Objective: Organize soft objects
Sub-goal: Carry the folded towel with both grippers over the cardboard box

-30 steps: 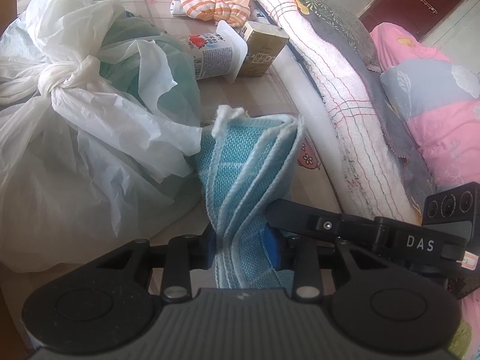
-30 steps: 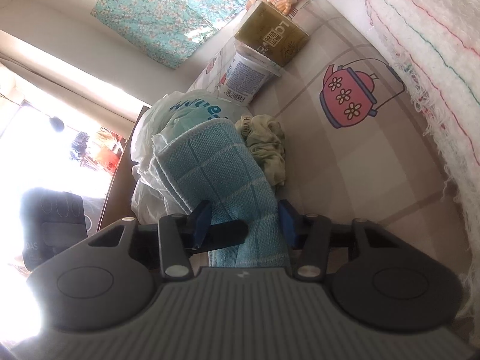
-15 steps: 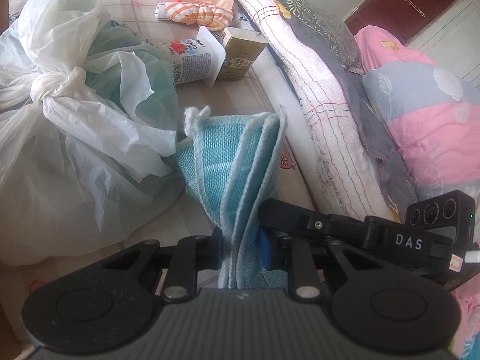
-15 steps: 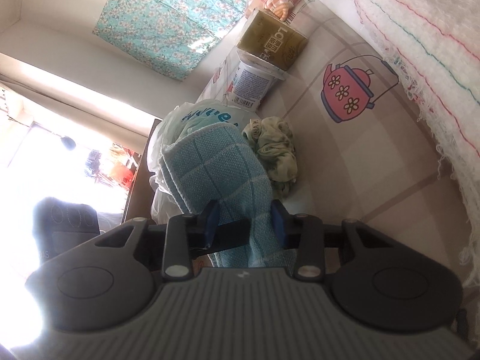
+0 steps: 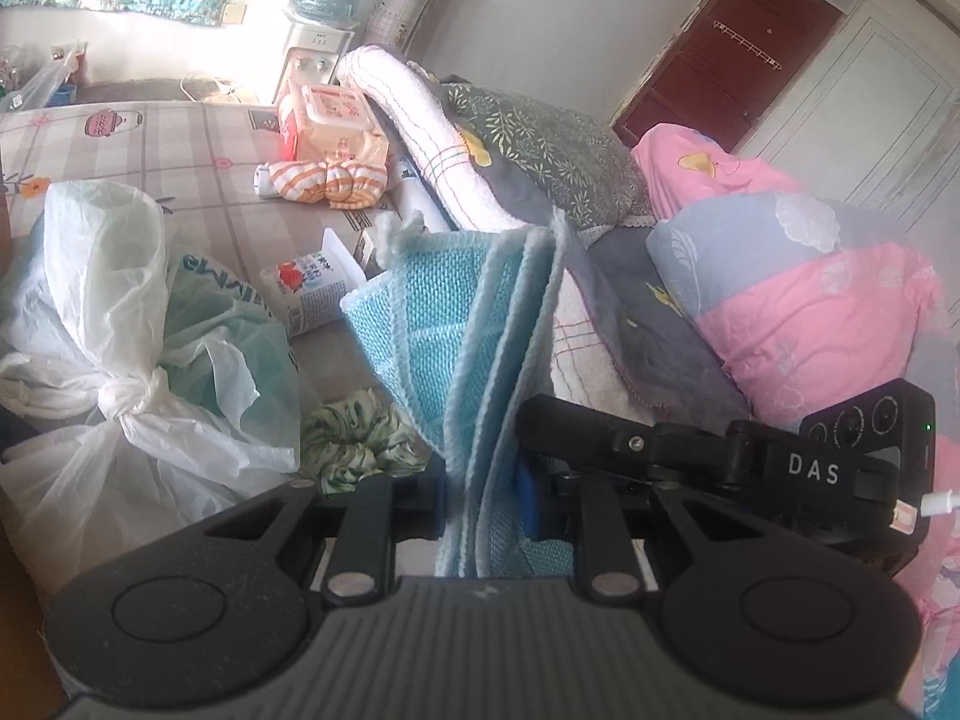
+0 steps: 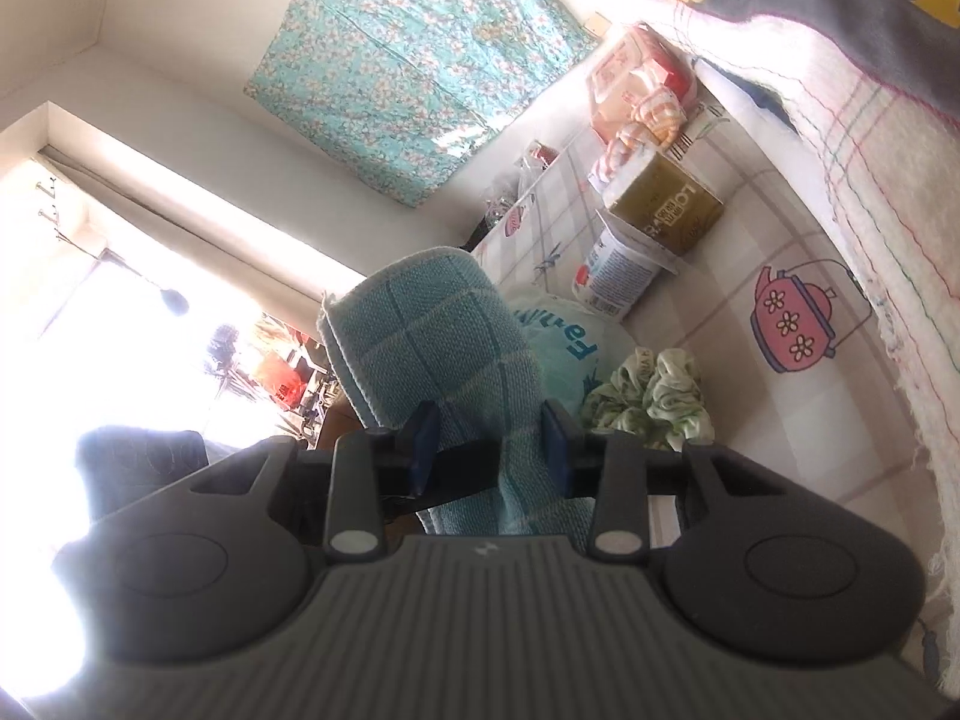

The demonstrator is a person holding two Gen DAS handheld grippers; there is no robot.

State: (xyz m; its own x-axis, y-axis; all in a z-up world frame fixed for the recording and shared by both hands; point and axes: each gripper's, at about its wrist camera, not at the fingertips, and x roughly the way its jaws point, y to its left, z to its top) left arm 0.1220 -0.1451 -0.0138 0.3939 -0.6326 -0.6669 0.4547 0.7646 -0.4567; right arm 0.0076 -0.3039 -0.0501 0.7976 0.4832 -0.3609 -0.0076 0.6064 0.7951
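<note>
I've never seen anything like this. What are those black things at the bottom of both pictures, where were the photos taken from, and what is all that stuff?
There is no robot here. A person holds a two-finger grasping tool in each hand, and each tool carries a wide-angle camera looking forward along its fingers. The black shape at the bottom of each picture is that tool's own body.

One picture comes from the left tool, the other from the right tool. Both are clamped on the same folded blue cloth, lifted above the bed; both have just tightened their grip.

On the checked bedsheet below lie a knotted plastic bag, a green scrunchie, a tipped yoghurt cup, a brown box, an orange striped cloth and a pack of wipes. Quilts and pillows are piled alongside.
</note>
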